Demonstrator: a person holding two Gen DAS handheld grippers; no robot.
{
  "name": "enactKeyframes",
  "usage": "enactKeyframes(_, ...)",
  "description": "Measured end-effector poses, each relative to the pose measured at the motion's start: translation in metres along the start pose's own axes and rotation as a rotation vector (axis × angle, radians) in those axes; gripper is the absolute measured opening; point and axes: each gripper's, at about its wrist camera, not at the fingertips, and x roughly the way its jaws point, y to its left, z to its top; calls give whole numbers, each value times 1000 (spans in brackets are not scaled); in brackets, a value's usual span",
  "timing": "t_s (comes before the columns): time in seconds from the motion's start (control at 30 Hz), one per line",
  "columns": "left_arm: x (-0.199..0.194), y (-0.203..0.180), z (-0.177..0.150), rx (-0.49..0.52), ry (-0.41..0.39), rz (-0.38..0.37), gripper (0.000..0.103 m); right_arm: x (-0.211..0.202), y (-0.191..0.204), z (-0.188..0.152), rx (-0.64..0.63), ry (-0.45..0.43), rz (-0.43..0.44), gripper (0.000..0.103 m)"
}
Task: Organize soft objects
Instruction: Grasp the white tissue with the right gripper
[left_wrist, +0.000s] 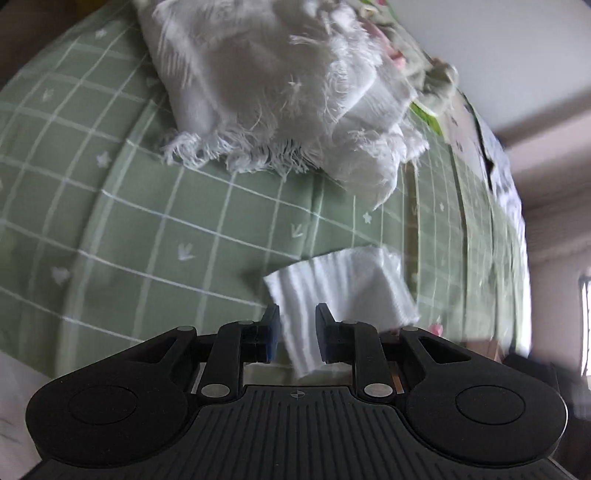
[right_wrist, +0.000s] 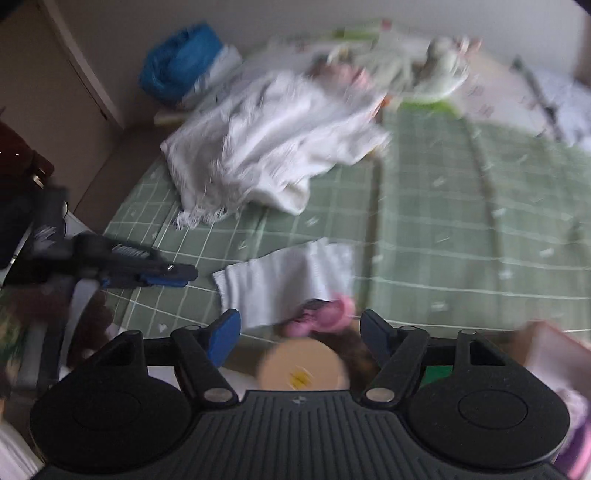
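A small folded white cloth lies on the green checked bedspread. My left gripper is open, its blue pads either side of the cloth's near corner without clamping it. A large fringed white towel lies crumpled further back. In the right wrist view my right gripper is open and empty near the bed's front edge, just short of the same small cloth. The left gripper shows there from the side, to the left of the cloth. The fringed towel lies beyond.
A pink soft item lies by the small cloth's near edge. A round tan object sits below the right gripper. Pale green soft toys lie at the bed's far side. A blue bag stands by the wall.
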Motion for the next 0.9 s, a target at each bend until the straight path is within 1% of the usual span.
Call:
enactKeyframes(0.07, -6, 3, -5, 56, 5, -9, 23, 42, -2, 25, 89, 59, 17, 72)
enactKeyframes(0.13, -10, 12, -11, 71, 15, -32, 23, 82, -12, 43, 150, 106, 18, 72)
enactKeyframes(0.23, -21, 36, -14, 35, 34, -73, 23, 137, -30, 57, 212, 188, -67, 72)
enactKeyframes(0.3, -31, 52, -11, 19, 16, -71, 23, 165, -31, 61, 242, 251, -104, 72)
enactKeyframes(0.33, -34, 60, -9, 11, 3, -60, 23, 171, -30, 61, 252, 268, -92, 72)
enactKeyframes(0.37, -37, 69, -7, -3, -13, -44, 23, 176, -21, 61, 252, 276, -54, 72)
enactKeyframes(0.4, -40, 77, -5, -21, -25, -31, 23, 179, -9, 59, 235, 282, 6, 72)
enactKeyframes(0.43, -41, 86, -3, -50, -34, -20, 23, 181, 8, 57, 196, 292, 65, 72)
enactKeyframes(0.47, -42, 94, -2, -77, -39, -17, 23, 183, 27, 55, 137, 305, 94, 72)
enactKeyframes(0.5, -43, 100, -2, -105, -41, -19, 23, 186, 48, 51, 55, 318, 82, 72)
enactKeyframes(0.57, -43, 107, -2, -131, -45, -29, 23, 190, 89, 39, -125, 324, -10, 72)
enactKeyframes(0.63, -45, 106, -3, -123, -48, -34, 23, 199, 122, 23, -284, 349, -92, 72)
enactKeyframes(0.67, -47, 105, -4, -111, -49, -35, 23, 205, 135, 15, -363, 357, -150, 72)
enactKeyframes(0.73, -49, 101, -7, -84, -51, -33, 23, 214, 149, 6, -503, 323, -294, 72)
enactKeyframes(0.77, -50, 99, -8, -68, -51, -32, 23, 217, 149, 5, -538, 300, -360, 74)
enactKeyframes(0.8, -51, 97, -10, -51, -50, -31, 23, 220, 144, 9, -526, 285, -398, 76)
enactKeyframes(0.83, -50, 96, -10, -37, -47, -32, 23, 221, 134, 17, -470, 284, -409, 81)
enactKeyframes(0.87, -49, 95, -12, -23, -43, -35, 23, 221, 119, 29, -370, 296, -400, 83)
enactKeyframes(0.9, -48, 94, -13, -15, -39, -40, 23, 221, 103, 38, -259, 313, -373, 83)
